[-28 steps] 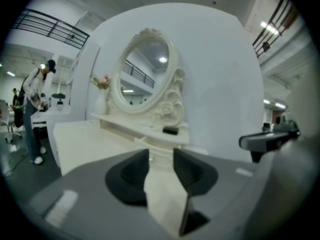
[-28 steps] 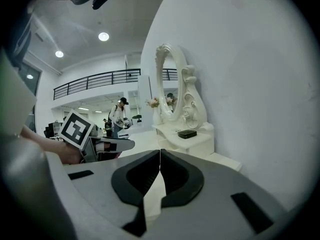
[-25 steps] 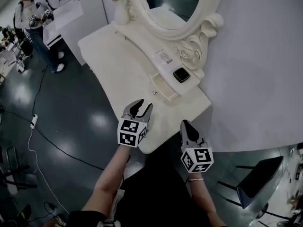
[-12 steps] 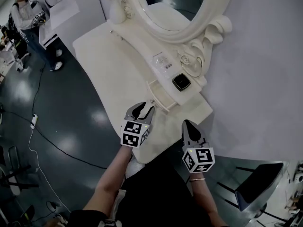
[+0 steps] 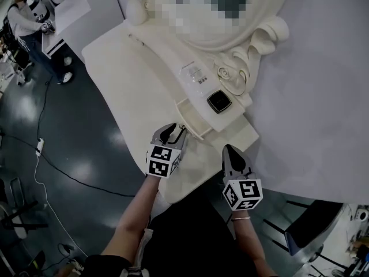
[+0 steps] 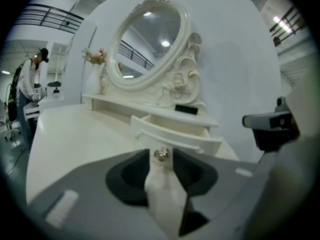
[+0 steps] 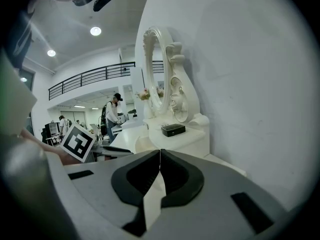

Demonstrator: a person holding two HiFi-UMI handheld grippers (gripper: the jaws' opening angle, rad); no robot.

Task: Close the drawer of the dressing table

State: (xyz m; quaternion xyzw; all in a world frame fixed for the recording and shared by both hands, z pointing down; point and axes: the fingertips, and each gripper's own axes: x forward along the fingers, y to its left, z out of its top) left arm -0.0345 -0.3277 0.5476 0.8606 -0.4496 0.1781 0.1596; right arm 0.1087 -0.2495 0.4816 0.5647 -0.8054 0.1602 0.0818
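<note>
drawer (image 5: 193, 120) is standing pulled out from the low shelf at the back of the surface (image 5: 132, 74); closing not yet done. left claw (image 5: 173, 133) is hovering right at the drawer front, slightly spread, with the drawer's small knob (image 6: 161, 154) sitting between the tips; contact cannot be told. right claw (image 5: 230, 153) is pressed together, holding nothing, and is hanging beside the surface edge. judging what is left: the whole push inward.

around: a black box (image 5: 219, 101) is lying on the shelf above the drawer, with a mirror (image 6: 150, 41) and a flower vase (image 6: 95, 59) further back. nothing is blocking the drawer's path.
</note>
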